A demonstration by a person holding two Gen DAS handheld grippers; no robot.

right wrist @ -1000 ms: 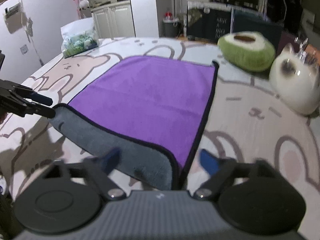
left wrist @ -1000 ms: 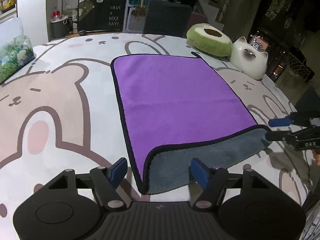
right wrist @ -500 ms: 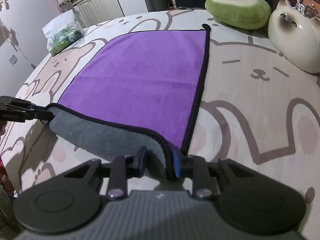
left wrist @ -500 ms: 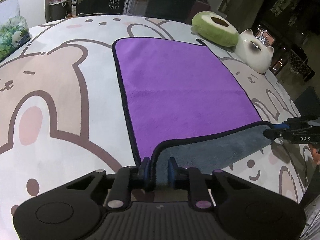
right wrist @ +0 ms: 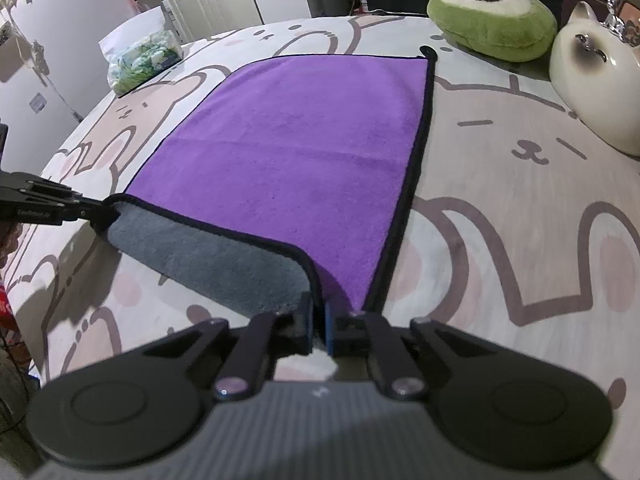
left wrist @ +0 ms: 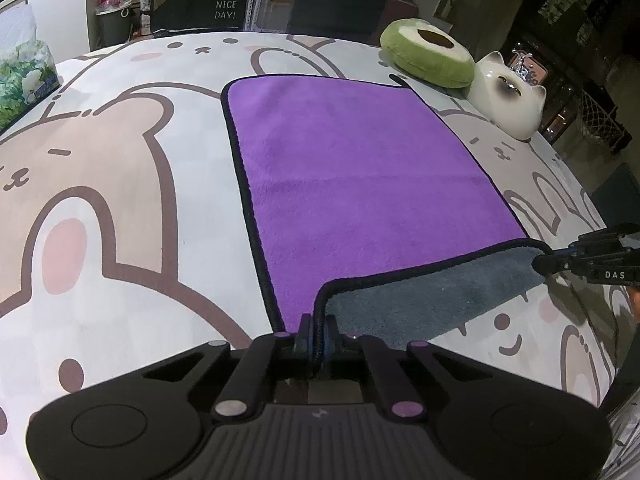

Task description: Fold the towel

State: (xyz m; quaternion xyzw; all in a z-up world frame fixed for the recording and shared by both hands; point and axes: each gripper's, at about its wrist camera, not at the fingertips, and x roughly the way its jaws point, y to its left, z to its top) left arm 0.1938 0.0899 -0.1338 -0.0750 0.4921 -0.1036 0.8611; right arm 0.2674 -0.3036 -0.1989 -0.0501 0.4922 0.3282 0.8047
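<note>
A purple towel (left wrist: 352,168) with a black hem and grey underside lies on a cartoon-print cover; it also shows in the right wrist view (right wrist: 304,136). Its near edge is lifted, showing the grey underside (left wrist: 424,304). My left gripper (left wrist: 316,338) is shut on the near left corner. My right gripper (right wrist: 318,330) is shut on the near right corner. Each gripper shows at the side of the other's view: the right one (left wrist: 560,262), the left one (right wrist: 92,214).
A green avocado cushion (left wrist: 426,52) and a white cat figure (left wrist: 508,96) sit at the far right. A green-printed tissue pack (left wrist: 24,80) lies at the far left. Furniture and a bin stand beyond the bed's far edge.
Both grippers went from open around the near corners to shut on them. The near edge has lifted and moved a little forward over the purple face.
</note>
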